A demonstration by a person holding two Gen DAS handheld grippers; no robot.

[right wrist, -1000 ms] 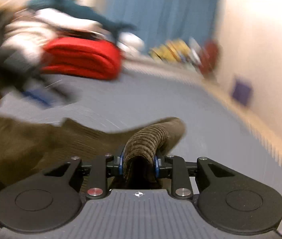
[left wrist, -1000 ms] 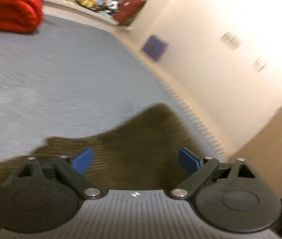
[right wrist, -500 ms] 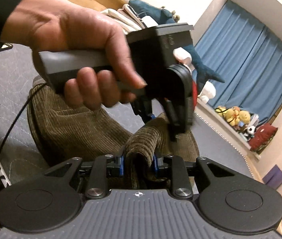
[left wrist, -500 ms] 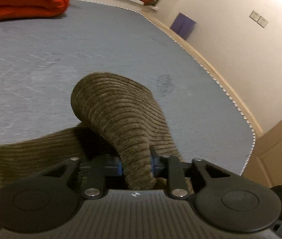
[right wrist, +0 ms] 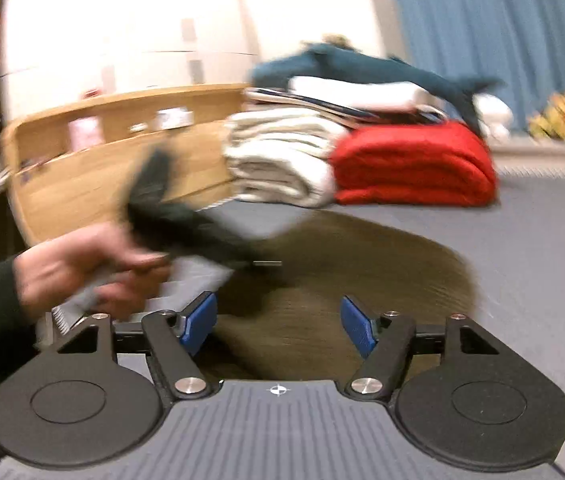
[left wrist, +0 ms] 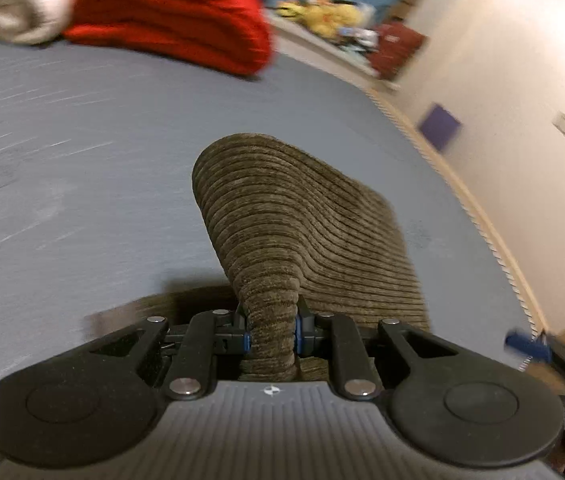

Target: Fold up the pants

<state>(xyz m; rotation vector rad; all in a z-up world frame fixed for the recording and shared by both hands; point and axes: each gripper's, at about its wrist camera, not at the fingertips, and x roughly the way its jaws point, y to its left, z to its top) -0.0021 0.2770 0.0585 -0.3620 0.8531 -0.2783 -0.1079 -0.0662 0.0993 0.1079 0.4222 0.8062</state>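
The brown corduroy pants (left wrist: 294,220) lie on the grey bed surface (left wrist: 82,140). My left gripper (left wrist: 271,330) is shut on a bunched fold of the pants, and the cloth arches up and forward from the jaws. In the right wrist view the pants (right wrist: 362,264) lie spread in front of my right gripper (right wrist: 278,324), which is open and empty just above them. A hand (right wrist: 82,268) holding the left gripper, blurred by motion, shows at the left of that view.
A folded red blanket (right wrist: 414,164) and a stack of cream and white textiles (right wrist: 282,156) sit at the far side of the bed. A wooden headboard (right wrist: 114,152) stands at the left. The bed's edge (left wrist: 482,220) and a wall run along the right.
My right gripper has let go of the pants and opened. My left gripper, open a second ago, closed on a fold and is still holding it. Both views have swung.
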